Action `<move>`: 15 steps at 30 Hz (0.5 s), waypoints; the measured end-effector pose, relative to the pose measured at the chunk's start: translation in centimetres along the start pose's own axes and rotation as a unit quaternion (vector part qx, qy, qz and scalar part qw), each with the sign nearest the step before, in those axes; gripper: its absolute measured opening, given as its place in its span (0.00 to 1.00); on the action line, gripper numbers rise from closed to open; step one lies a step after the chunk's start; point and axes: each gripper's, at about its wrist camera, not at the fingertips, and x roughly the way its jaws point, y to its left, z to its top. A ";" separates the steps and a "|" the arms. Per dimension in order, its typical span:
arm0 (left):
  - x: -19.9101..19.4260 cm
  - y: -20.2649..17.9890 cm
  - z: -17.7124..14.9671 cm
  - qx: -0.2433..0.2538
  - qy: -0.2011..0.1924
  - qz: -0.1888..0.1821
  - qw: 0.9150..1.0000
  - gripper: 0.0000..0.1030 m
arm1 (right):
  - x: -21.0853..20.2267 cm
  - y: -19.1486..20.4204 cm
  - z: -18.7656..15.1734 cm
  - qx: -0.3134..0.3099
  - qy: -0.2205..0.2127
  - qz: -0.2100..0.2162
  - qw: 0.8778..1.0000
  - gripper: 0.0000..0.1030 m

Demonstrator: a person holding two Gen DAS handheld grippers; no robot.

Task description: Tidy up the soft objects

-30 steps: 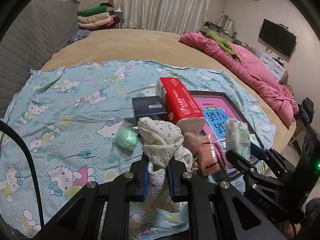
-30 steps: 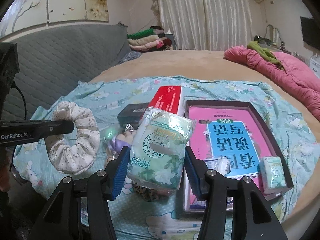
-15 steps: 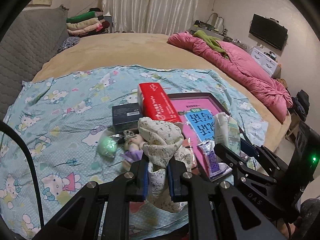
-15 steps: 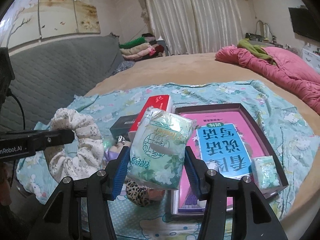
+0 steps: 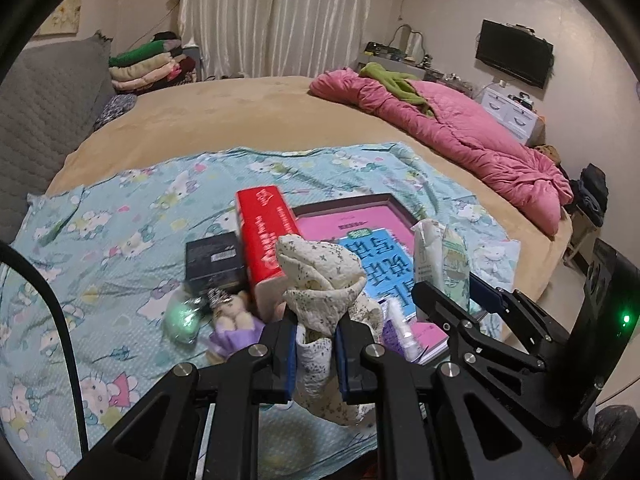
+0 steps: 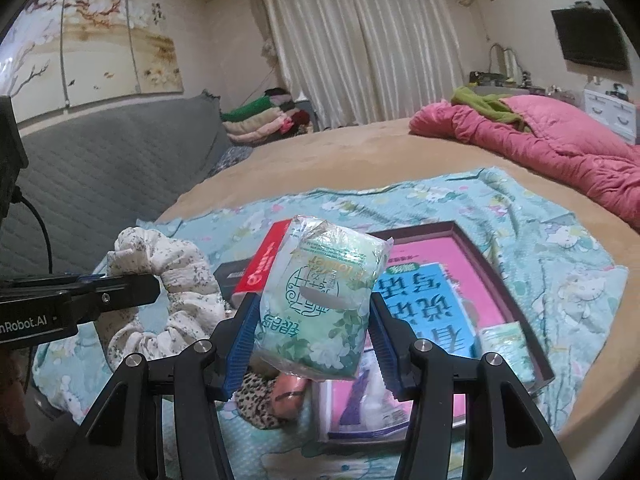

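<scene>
Near edge of sheet (image 5: 100,248) crowded: red box (image 5: 266,240), black box (image 5: 214,262), tray (image 6: 488,264), small toys bunched together. Left and far sheet bare; tan bed (image 5: 224,120) beyond open up to pink quilt (image 5: 460,128).

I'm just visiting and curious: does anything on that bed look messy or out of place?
Yes. Beside the tidy tray, small things lie jumbled on the sheet: a leopard-print piece, a little doll, a green ball. The held tissue pack has a torn, crumpled top.

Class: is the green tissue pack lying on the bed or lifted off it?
Lifted: the right gripper clamps the tissue pack above the bed.
</scene>
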 end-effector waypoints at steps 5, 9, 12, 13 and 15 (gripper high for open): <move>0.5 -1.6 1.0 0.012 -0.005 -0.009 1.000 0.15 | -0.4 -1.4 0.5 0.008 -0.013 -0.020 1.000 0.53; 1.2 -3.0 1.3 0.022 -0.001 -0.015 1.000 0.15 | -0.7 -2.7 0.8 0.018 -0.021 -0.032 0.999 0.53; 1.7 -3.8 1.8 0.026 0.000 -0.018 0.999 0.15 | -0.9 -3.7 0.9 0.031 -0.026 -0.041 0.998 0.53; 1.7 -4.0 1.9 0.026 -0.001 -0.020 0.999 0.15 | -1.0 -4.1 0.9 0.034 -0.028 -0.045 0.998 0.53; 1.9 -4.7 2.2 0.031 -0.003 -0.022 0.999 0.15 | -1.1 -4.8 1.0 0.039 -0.032 -0.052 0.997 0.53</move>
